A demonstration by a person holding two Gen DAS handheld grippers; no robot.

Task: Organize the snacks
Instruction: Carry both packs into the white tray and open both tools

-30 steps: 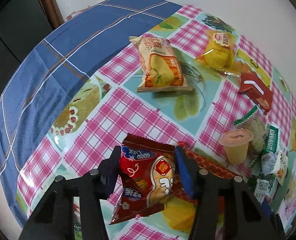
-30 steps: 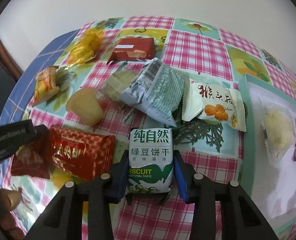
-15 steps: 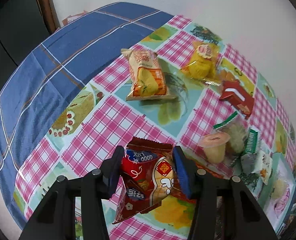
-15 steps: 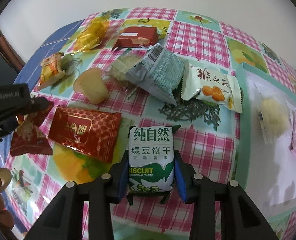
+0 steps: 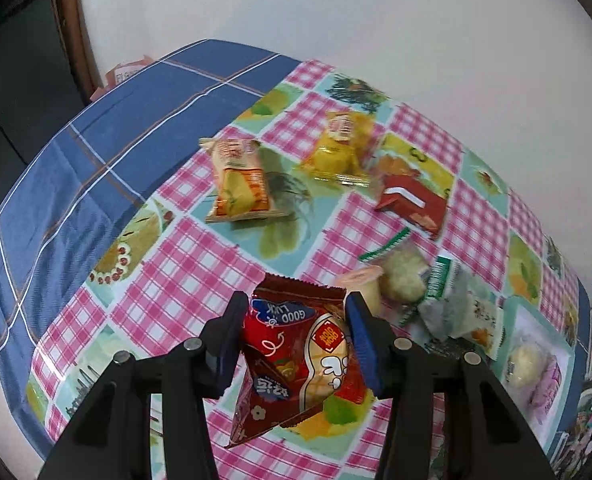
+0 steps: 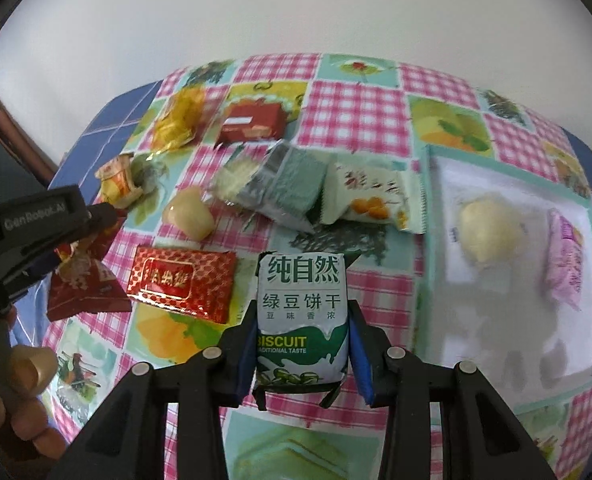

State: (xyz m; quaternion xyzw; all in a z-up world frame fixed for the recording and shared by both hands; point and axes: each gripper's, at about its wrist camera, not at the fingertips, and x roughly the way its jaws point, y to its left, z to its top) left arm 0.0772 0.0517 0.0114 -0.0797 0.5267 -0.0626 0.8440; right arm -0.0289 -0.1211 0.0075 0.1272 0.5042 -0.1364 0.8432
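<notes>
Green biscuit pack (image 6: 301, 320) clamped in right hand-held gripper (image 6: 302, 354)

From where I sit I see a plain white wall (image 5: 336, 20) behind the bench (image 5: 184, 280) — bare, evenly lit, no shadows of note. The bench wears a glossy oilcloth (image 6: 356, 108) of pink check and fruit pictures, laid over a blue plaid cloth (image 5: 116, 128) that shows along the left side. At the far left a dark wooden frame (image 5: 72, 40) stands against the wall — beyond it the room goes dark and I cannot make out more
</notes>
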